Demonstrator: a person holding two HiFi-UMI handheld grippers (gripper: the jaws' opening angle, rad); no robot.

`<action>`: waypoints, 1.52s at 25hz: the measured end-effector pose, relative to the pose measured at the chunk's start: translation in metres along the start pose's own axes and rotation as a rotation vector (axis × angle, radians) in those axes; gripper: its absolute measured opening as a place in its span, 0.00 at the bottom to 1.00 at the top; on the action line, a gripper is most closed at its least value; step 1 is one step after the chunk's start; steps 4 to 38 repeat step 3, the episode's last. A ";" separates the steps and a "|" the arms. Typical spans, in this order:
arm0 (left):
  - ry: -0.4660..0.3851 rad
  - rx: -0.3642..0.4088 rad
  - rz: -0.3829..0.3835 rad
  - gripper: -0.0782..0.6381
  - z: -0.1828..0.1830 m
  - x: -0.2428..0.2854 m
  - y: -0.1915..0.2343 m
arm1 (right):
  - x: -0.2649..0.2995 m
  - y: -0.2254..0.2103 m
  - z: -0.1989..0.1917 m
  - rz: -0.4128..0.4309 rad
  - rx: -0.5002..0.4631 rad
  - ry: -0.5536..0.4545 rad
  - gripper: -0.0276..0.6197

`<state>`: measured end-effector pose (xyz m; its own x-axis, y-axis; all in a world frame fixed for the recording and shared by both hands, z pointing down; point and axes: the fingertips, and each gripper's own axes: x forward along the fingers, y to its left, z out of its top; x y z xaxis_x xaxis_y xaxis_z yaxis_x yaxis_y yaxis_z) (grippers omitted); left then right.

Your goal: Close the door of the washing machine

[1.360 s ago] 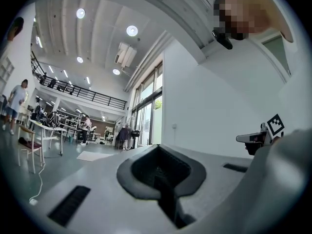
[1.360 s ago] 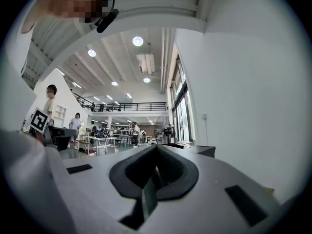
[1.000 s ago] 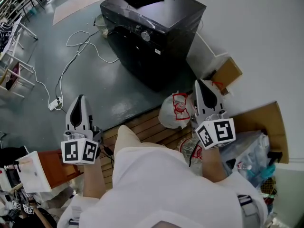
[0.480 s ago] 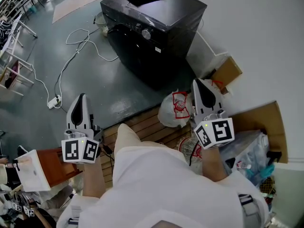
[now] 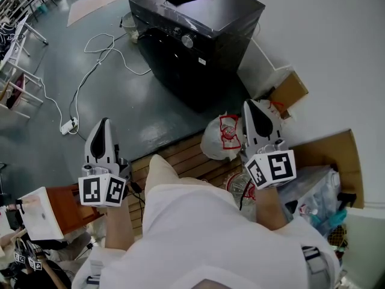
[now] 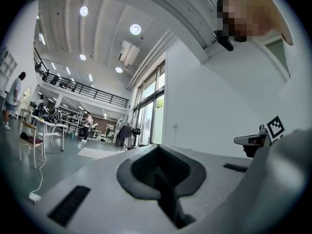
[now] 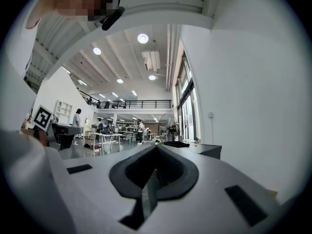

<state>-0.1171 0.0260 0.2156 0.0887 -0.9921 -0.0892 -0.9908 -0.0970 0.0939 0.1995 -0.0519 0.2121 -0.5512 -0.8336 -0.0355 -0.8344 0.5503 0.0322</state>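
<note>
Black, glossy, box-shaped washing machine (image 5: pixel 198 35): stands at the far side of the grey concrete floor (image 5: pixel 138 113), with its right flank near the white wall (image 5: pixel 325 41).

Door: the front reads as one dark flush face in the head view. No panel visibly swings out, though at this distance a slight gap would not show. The scene fits a door already pushed home, or one ajar that the angle hides.

Left gripper (image 5: pixel 103 125): jaws pressed together, nothing between them. It is held low, well apart from the machine.

Right gripper (image 5: pixel 251 108): jaws together bar a thin slit, carrying nothing. It hangs just beside a white plastic bag with red print (image 5: pixel 219 138).

Room:
- The floor between person and machine is bare.
- A loose white cable (image 5: pixel 96 59) trails left of that lane.
- A brown slatted wooden pallet (image 5: pixel 180 158) lies underfoot.
- A tan cardboard box (image 5: pixel 289 92) crowds the wall side.
</note>
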 end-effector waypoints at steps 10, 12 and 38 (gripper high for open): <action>0.002 -0.002 0.004 0.12 -0.002 0.001 0.001 | 0.002 0.000 -0.001 0.001 -0.001 0.000 0.04; 0.002 -0.002 0.004 0.12 -0.002 0.001 0.001 | 0.002 0.000 -0.001 0.001 -0.001 0.000 0.04; 0.002 -0.002 0.004 0.12 -0.002 0.001 0.001 | 0.002 0.000 -0.001 0.001 -0.001 0.000 0.04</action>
